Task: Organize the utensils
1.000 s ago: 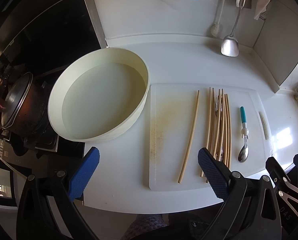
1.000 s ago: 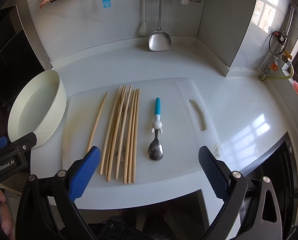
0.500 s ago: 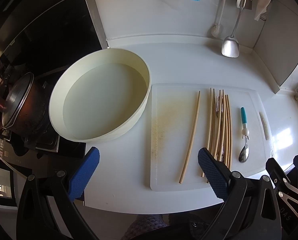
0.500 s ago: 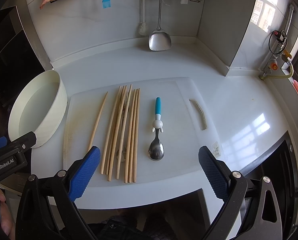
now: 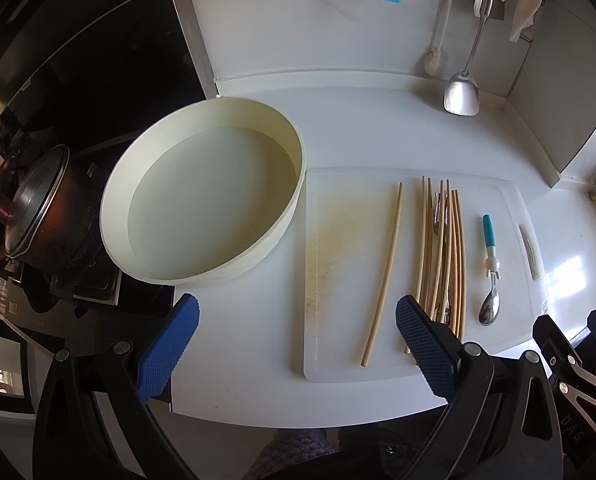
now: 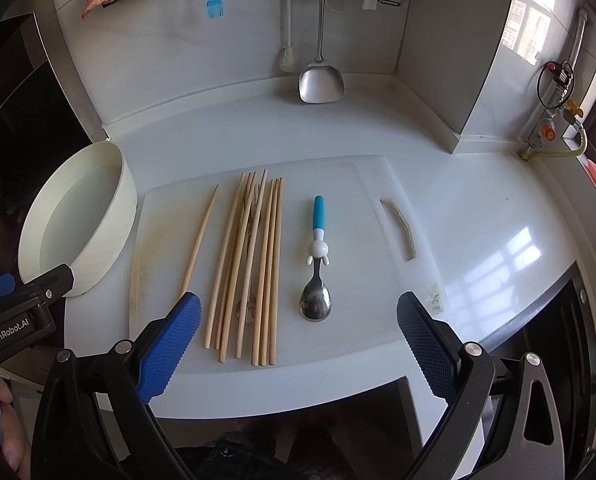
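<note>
A white cutting board (image 6: 361, 216) (image 5: 337, 208) lies on the counter. On it are several wooden chopsticks (image 6: 264, 264) (image 5: 453, 248) in a bunch over a metal fork (image 5: 438, 210), one chopstick (image 6: 200, 238) (image 5: 385, 272) apart on the left, and a spoon (image 6: 317, 264) (image 5: 489, 276) with a blue and white handle. A round cream basin (image 5: 202, 196) (image 6: 78, 220) stands left of the board. My left gripper (image 5: 298, 344) is open and empty above the counter's front edge. My right gripper (image 6: 298, 340) is open and empty above the board's front edge.
A dark pot (image 5: 38, 216) sits on the stove at the left. A metal spatula (image 6: 321, 76), a blue brush (image 6: 214, 7) and a white brush hang on the back wall. Gas fittings (image 6: 553, 120) stand at the right.
Both views have shifted very slightly; the objects have not moved and both grippers stay open.
</note>
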`<state>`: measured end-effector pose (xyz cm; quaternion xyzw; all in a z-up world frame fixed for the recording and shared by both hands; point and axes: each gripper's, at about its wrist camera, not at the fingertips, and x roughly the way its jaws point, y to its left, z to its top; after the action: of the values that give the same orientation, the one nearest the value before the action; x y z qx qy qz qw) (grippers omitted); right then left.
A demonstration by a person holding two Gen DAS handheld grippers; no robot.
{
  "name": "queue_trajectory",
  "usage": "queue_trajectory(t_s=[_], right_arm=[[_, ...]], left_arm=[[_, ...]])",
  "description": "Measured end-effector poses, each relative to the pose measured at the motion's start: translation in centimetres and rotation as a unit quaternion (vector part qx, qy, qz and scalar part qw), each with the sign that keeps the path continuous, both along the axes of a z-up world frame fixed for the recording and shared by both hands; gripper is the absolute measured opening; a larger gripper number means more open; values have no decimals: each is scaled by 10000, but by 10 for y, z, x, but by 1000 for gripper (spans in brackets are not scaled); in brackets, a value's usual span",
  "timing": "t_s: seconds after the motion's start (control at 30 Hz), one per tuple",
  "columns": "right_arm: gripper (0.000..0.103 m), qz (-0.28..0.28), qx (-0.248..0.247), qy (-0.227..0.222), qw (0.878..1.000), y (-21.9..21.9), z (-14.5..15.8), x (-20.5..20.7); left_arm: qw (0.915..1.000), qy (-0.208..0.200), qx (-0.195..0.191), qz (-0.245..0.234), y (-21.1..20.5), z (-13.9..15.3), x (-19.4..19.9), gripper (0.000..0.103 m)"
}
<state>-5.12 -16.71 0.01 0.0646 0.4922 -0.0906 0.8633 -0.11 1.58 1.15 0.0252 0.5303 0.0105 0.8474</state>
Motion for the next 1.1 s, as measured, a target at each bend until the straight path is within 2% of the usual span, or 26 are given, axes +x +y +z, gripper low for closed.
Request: queue_trajectory(t_s=[0.53,0.77,0.93,1.1], right_arm=[[94,-150,210,52,9997,0,-4,-4],[94,-469,422,212,9978,-8,-26,-14],[94,-633,318,97,9974,-17,-40,-22],[94,-668,211,-72,9975,-33,-53,-18]], left_arm=[[9998,-54,111,-124,0,-5,0,97],[9988,83,47,-479,-4,-29,2,97],[9969,134,-77,-774,-15,-51,4,97],[9967,-4,-246,-773,-23,-69,11,97]])
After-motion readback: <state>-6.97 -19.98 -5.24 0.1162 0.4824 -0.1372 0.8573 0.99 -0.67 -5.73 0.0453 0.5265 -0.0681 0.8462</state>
